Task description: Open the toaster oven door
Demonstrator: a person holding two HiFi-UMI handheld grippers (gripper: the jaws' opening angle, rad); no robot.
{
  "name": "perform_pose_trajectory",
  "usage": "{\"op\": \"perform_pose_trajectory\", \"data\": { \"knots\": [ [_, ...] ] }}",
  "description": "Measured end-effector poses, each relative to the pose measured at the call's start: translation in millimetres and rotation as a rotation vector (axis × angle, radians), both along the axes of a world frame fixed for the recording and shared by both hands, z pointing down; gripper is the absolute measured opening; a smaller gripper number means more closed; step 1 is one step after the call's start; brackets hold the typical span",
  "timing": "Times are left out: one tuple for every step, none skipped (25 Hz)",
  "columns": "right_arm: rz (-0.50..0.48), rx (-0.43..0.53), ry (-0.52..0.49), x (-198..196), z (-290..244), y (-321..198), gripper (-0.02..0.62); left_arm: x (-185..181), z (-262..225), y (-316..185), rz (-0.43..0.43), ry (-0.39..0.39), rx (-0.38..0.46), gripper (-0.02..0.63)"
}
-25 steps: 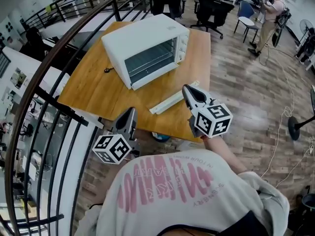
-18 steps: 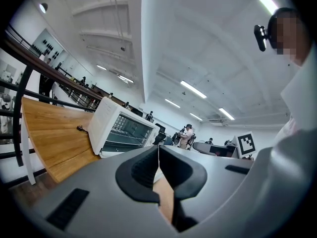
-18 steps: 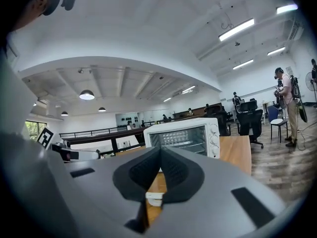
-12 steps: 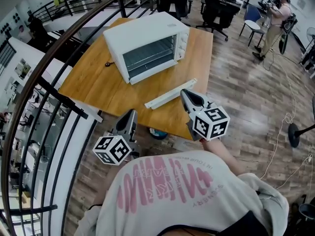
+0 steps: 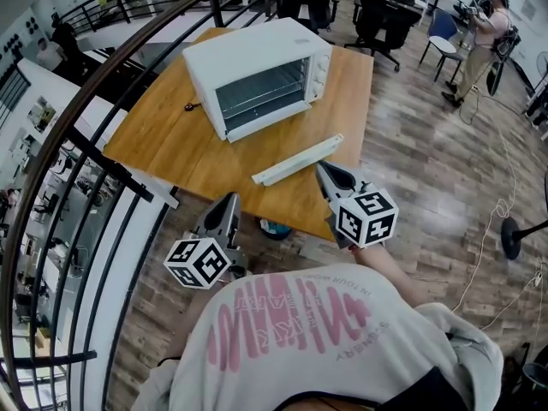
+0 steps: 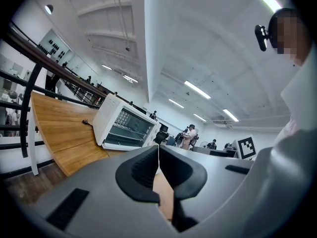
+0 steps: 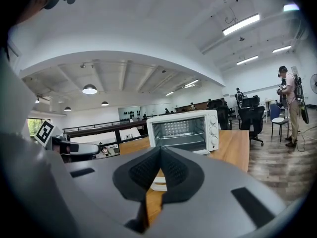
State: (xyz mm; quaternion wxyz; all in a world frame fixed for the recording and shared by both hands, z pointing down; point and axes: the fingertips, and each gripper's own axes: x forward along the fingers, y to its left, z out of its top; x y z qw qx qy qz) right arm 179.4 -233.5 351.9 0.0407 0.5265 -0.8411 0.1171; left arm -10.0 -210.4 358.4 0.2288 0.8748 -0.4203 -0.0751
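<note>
A white toaster oven stands on the far half of a wooden table, its glass door closed and its knobs on the right side. It also shows in the left gripper view and the right gripper view. My left gripper hangs off the table's near edge, beside the railing, jaws shut with nothing between them. My right gripper hovers over the near right edge of the table, also shut and empty. Both grippers are well short of the oven.
A long white strip lies on the table between the oven and my right gripper. A small dark object sits left of the oven. A curved black railing runs on the left. Office chairs and a person are beyond.
The head view has shifted slightly, and the right gripper has drawn back a little toward the table's near edge. Both grippers stay shut.
</note>
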Motion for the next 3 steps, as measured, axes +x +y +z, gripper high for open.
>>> {"op": "perform_pose_trajectory", "data": {
  "knots": [
    [-0.001,-0.003,0.003,-0.2,0.7,0.3,0.008,0.3,-0.5,0.4,0.001,0.001,0.001,0.021],
    [-0.003,-0.007,0.005,-0.5,1.6,0.7,0.006,0.7,-0.9,0.8,0.002,0.001,0.002,0.021],
    [-0.004,-0.011,0.008,-0.8,2.5,1.1,0.007,1.1,-1.4,1.3,0.003,0.0,0.003,0.021]
  ]
}}
